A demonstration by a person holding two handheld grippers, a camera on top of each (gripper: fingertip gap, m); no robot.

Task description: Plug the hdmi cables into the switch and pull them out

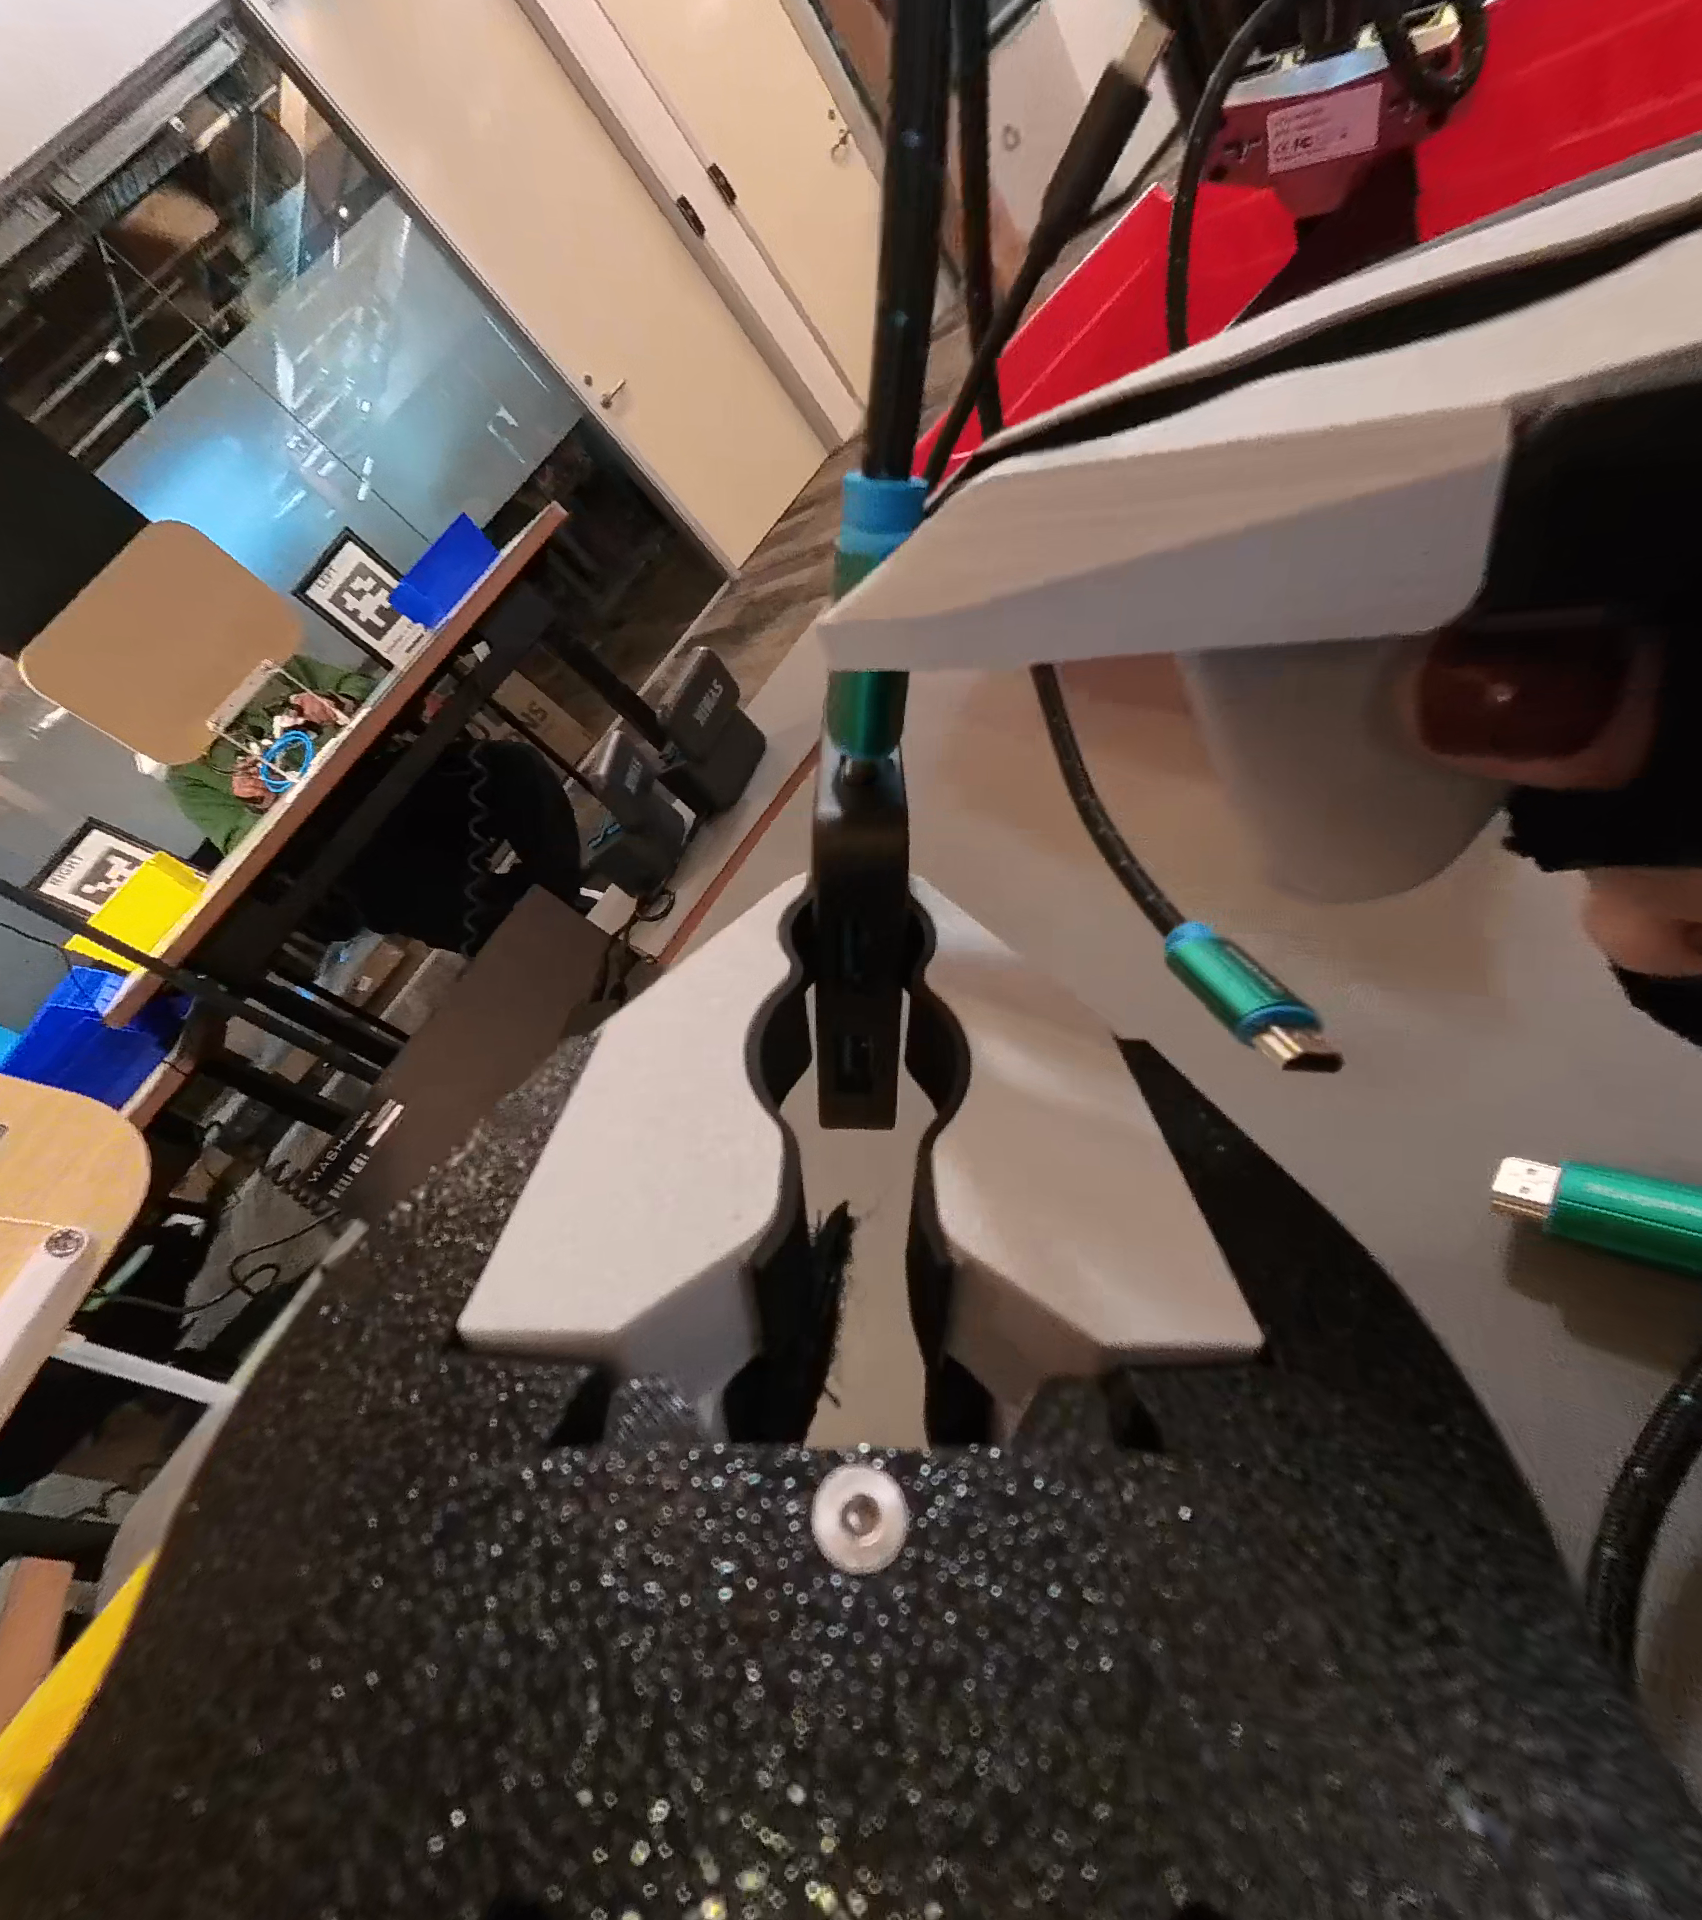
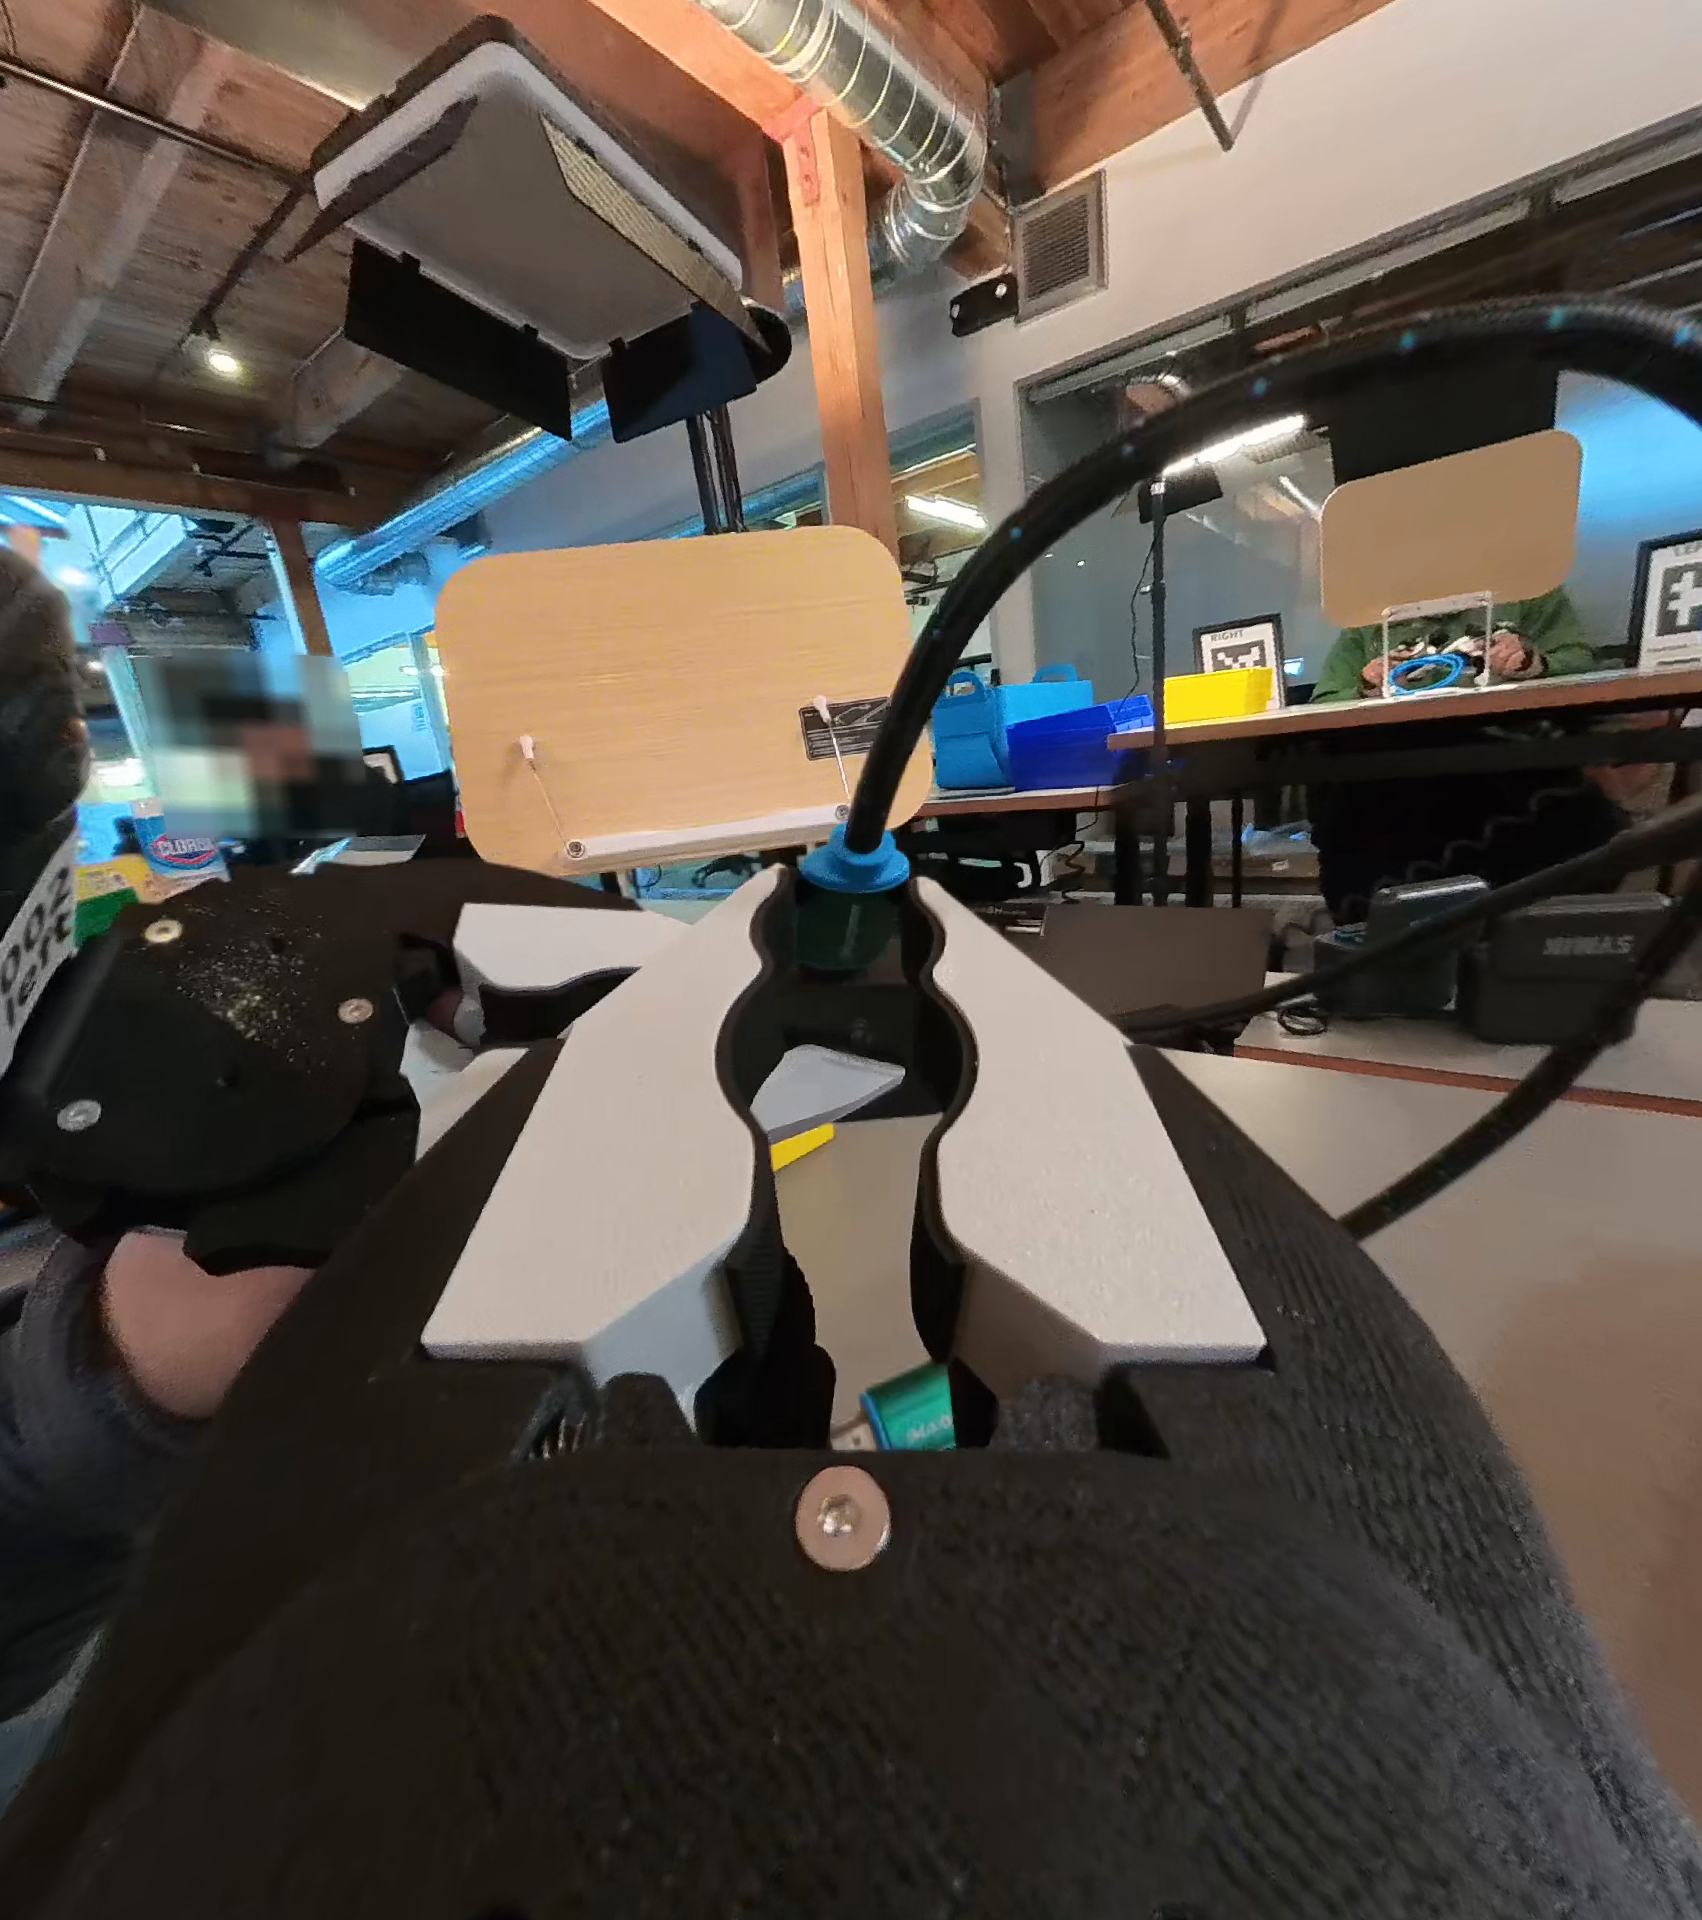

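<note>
My left gripper (image 1: 862, 914) is shut on a thin black switch (image 1: 857, 1049) and holds it edge-on above the grey table (image 1: 1449, 1039). A green HDMI plug (image 1: 868, 707) with a blue boot sits at the switch's far end, and a sliver of metal shows between them. In the right wrist view my right gripper (image 2: 847, 904) is shut on that green plug (image 2: 842, 940). Its black cable (image 2: 940, 644) arcs up and to the right. The switch (image 2: 857, 1023) shows dark just below the plug. The left gripper (image 2: 203, 1049) is at the left of that view.
A second green HDMI plug (image 1: 1252, 1003) and a green USB plug (image 1: 1636, 1216) lie loose on the table at the right. A red box (image 1: 1138, 291) stands beyond. A wooden stand (image 2: 681, 696) is behind, then tables with blue and yellow bins (image 2: 1216, 694) and seated people.
</note>
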